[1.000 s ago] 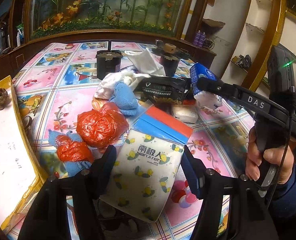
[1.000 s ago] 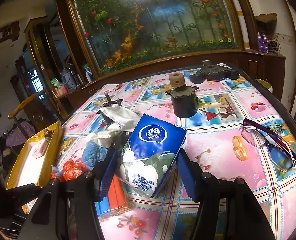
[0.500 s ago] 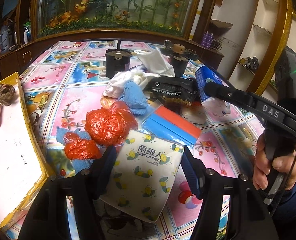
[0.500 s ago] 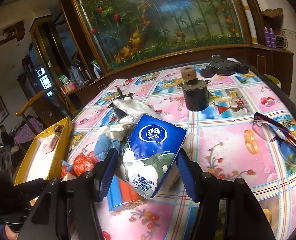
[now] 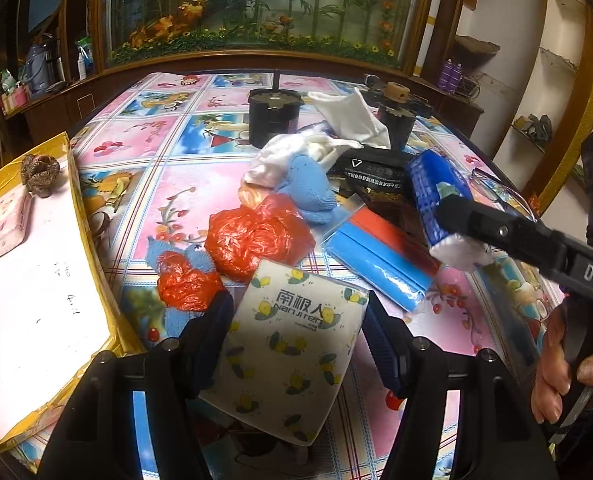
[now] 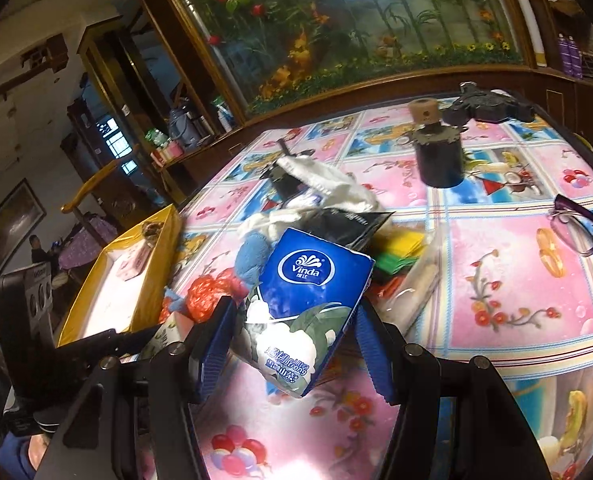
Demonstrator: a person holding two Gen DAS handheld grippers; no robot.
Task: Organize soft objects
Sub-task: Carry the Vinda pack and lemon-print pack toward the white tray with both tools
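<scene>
— Left hand-held gripper point(image 5: 296, 320): pinching the white tissue pack point(image 5: 292, 352) printed with little lemons, both pads pressing on its sides, lifting it just above the counter point(image 5: 168, 184).

— Right hand-held gripper point(image 6: 292, 344): likewise clamping the blue tissue pack point(image 6: 308, 304), tilted, white end pointing down toward the patterned cloth.

— Lying past the white pack: two crumpled red bags point(image 5: 252, 240), the smaller one resting on a blue cloth point(image 5: 164, 248), the larger one just beside the pack's far edge.

— Sitting farther back: a blue sock or rag point(image 5: 308, 188) touching a heap of white cloth point(image 5: 292, 152), then a black pouch point(image 5: 376, 176) and a flat blue-and-red packet point(image 5: 380, 252) to the right.

— Standing near the far edge: two dark cylindrical holders point(image 5: 274, 120), one partly draped by a white rag point(image 5: 352, 120).

— Waiting at the left edge of the counter: a yellow-rimmed tray point(image 5: 84, 216) with a white floor, holding a small pink pack point(image 5: 8, 224) and a brownish scrubber-like lump, hard to identify at this distance.

— Resting at the right, well apart from the pile: purple-framed glasses point(image 6: 584, 232).

— Showing under the blue pack in the right wrist view: something yellow and green point(image 6: 400, 248), possibly folded cloths, partly hidden.

— Gripping the right handle at the frame's edge in the left wrist view: a hand point(image 5: 556, 368) with a dark sleeve.
</scene>
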